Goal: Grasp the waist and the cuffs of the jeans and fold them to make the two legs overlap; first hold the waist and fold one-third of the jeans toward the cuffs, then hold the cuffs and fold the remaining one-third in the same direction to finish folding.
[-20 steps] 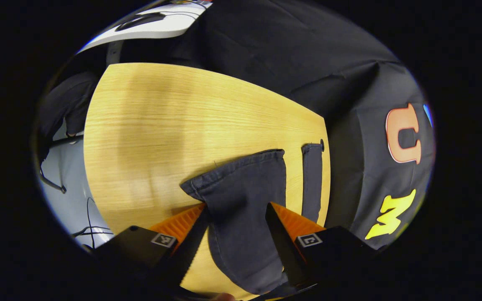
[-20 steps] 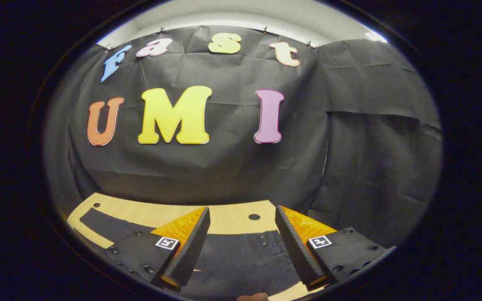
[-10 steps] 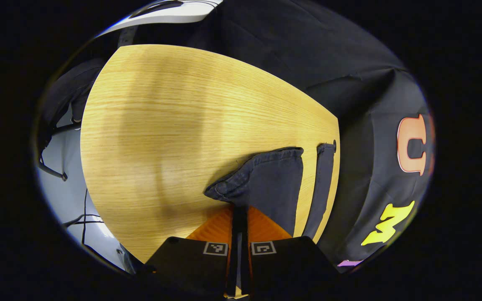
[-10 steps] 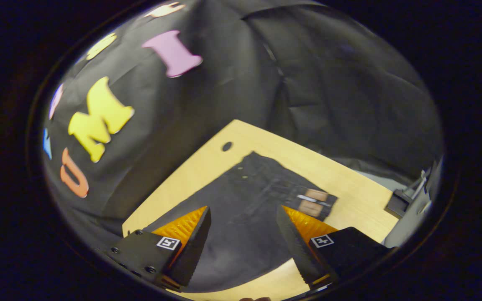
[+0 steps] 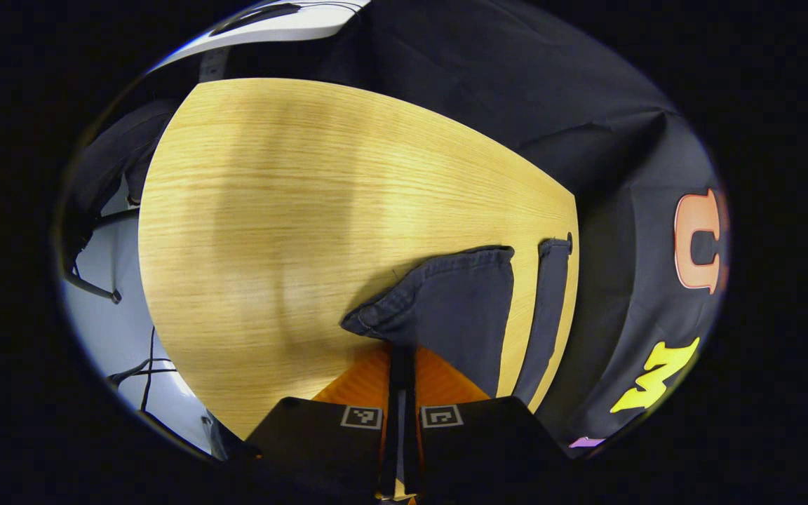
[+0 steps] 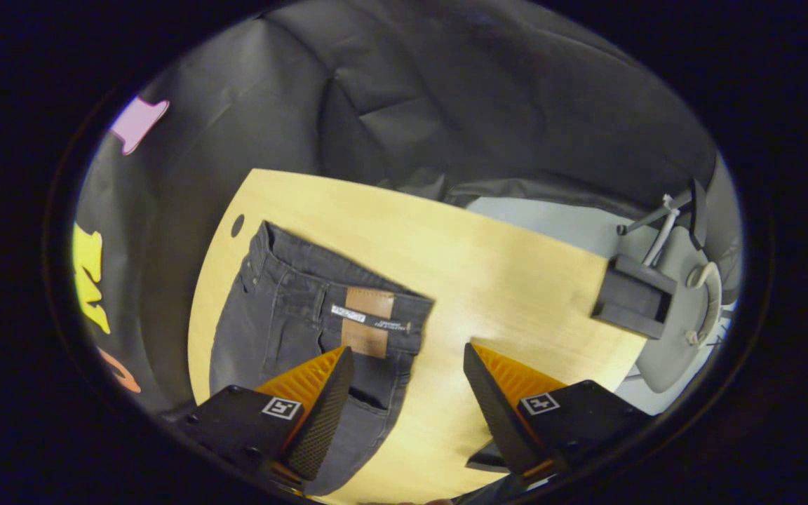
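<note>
Dark grey jeans lie on the wooden table [image 5: 271, 210]. In the left gripper view the near leg's cuff [image 5: 439, 301] rises off the table into my left gripper [image 5: 400, 359], which is shut on it. The other leg [image 5: 548, 308] lies flat as a narrow strip near the table's far edge. In the right gripper view the waist [image 6: 306, 294], with its brown leather patch [image 6: 369, 319], lies flat on the table [image 6: 516, 280]. My right gripper [image 6: 404, 396] hovers open above the waistband's near corner, with nothing between its fingers.
The booth's black cloth hangs behind the table on the far sides. A black box [image 6: 632, 298] sits off the table's right edge beside a grey stand [image 6: 684, 308]. Cables [image 5: 130, 365] lie on the pale floor at the left. A small hole [image 6: 237, 225] marks the table corner.
My left gripper has shut on the near cuff and raised it slightly. The right gripper has swung from facing the wall to looking down over the waist, staying open.
</note>
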The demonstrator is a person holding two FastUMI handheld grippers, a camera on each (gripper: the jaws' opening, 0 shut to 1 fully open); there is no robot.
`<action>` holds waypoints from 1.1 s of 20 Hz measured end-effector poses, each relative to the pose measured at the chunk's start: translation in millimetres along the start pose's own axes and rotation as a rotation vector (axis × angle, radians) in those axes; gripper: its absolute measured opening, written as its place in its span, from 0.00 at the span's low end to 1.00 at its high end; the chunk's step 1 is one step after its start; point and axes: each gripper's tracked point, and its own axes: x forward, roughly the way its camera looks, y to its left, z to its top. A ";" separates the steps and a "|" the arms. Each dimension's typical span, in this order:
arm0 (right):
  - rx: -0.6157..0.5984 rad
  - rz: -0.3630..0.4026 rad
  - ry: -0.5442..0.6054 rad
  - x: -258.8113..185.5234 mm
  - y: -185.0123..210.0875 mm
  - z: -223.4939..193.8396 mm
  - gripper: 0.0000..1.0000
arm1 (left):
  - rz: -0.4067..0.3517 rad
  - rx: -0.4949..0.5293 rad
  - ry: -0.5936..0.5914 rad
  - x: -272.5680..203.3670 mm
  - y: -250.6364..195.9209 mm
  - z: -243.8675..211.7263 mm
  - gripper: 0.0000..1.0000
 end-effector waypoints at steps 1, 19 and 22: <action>-0.023 0.006 0.017 4.4 4.5 -5.7 0.97 | 0.000 -0.007 0.001 0.0 -0.1 0.2 0.06; 0.075 0.104 0.030 -7.7 29.4 3.5 0.03 | -0.054 -0.136 0.025 -14.7 -34.4 4.5 0.03; 0.153 0.220 0.044 -25.6 59.6 15.1 0.03 | -0.098 -0.183 0.042 -22.4 -63.5 8.6 0.03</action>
